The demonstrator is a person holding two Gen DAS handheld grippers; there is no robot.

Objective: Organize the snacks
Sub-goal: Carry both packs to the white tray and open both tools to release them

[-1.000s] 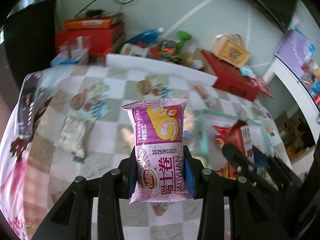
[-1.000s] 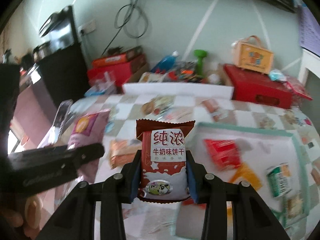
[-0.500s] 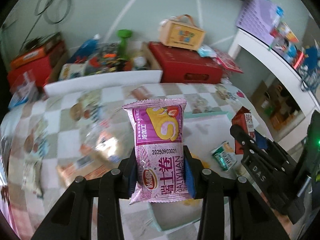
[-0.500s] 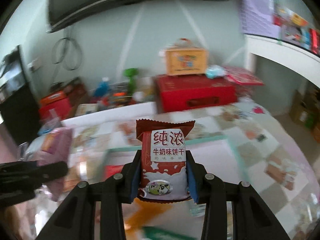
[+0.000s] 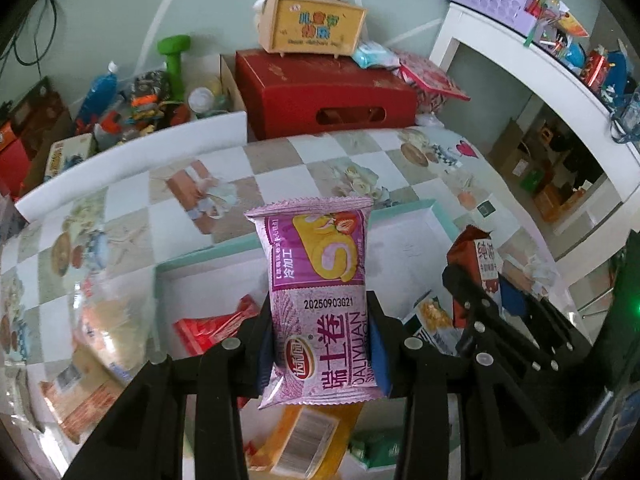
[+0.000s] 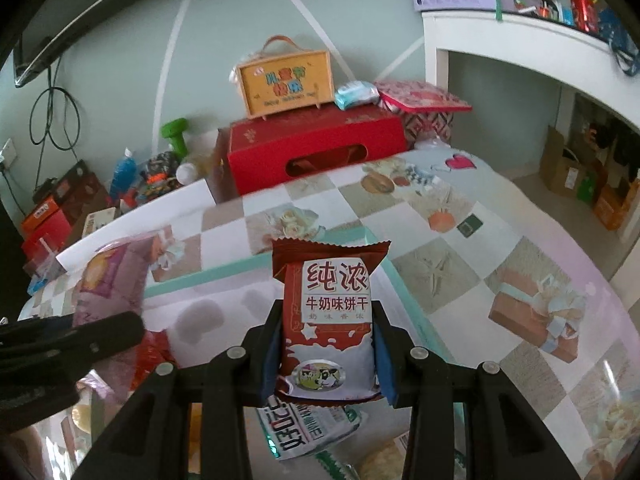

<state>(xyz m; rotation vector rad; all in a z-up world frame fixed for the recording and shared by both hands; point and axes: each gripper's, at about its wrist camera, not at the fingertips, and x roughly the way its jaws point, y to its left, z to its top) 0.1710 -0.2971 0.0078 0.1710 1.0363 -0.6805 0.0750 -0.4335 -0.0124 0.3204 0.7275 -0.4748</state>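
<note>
Soft, even daylight fills both views. Fisheye bending curves the edges into black corners. Left of the sharp pink foil snack packet point(image 5: 318, 300), packets blur; glare whitens the checked tabletop point(image 6: 460, 248).

Beyond the table I see a red box point(image 6: 316, 148) carrying a yellow case point(image 6: 286, 80), with a green dumbbell point(image 5: 175, 53) beside it.

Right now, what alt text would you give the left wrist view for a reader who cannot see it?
The left claw is shut on an upright pink Swiss roll packet, held above a white tray with a teal rim that holds other snacks. At right, the right claw grips a brown biscuit packet. Behind lie a checked tablecloth and a red box.
</note>
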